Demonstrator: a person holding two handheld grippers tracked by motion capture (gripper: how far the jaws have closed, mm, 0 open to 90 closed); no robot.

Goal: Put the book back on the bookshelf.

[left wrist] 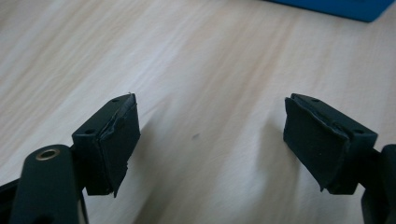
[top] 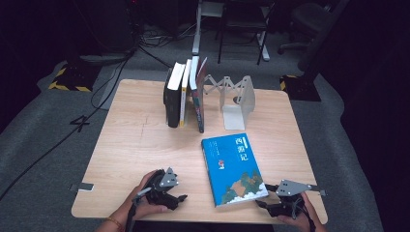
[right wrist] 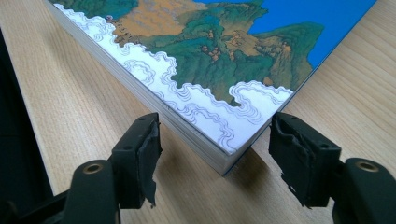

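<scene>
The left gripper sits low over the near edge of the wooden table, held in the person's left hand. Its jaws are spread wide with nothing between them; in the left gripper view its pads hang just above bare wood, and only a sliver of blue cover shows far ahead and to the right of the jaws. From this claw, the blue book lies flat on the table to its right, near but apart.

Beyond the left gripper, well away toward the far side of the table, a row of books stands upright, the dark ones at the left and a red-edged one at the right, leaning slightly. Just right of that row stands a white extendable bookend, its scissor arms stretched out and its end plate upright.

The right gripper is at the near right corner of the blue book, held in the right hand. Its jaws are parted and straddle that corner: in the right gripper view the book's corner, with white cloud patterns and green hills, pokes in between the two pads. The pads stand just beside the book's edges on either side; a narrow gap shows at each, so they do not pinch it. The book rests on the wood directly ahead of this claw.
</scene>
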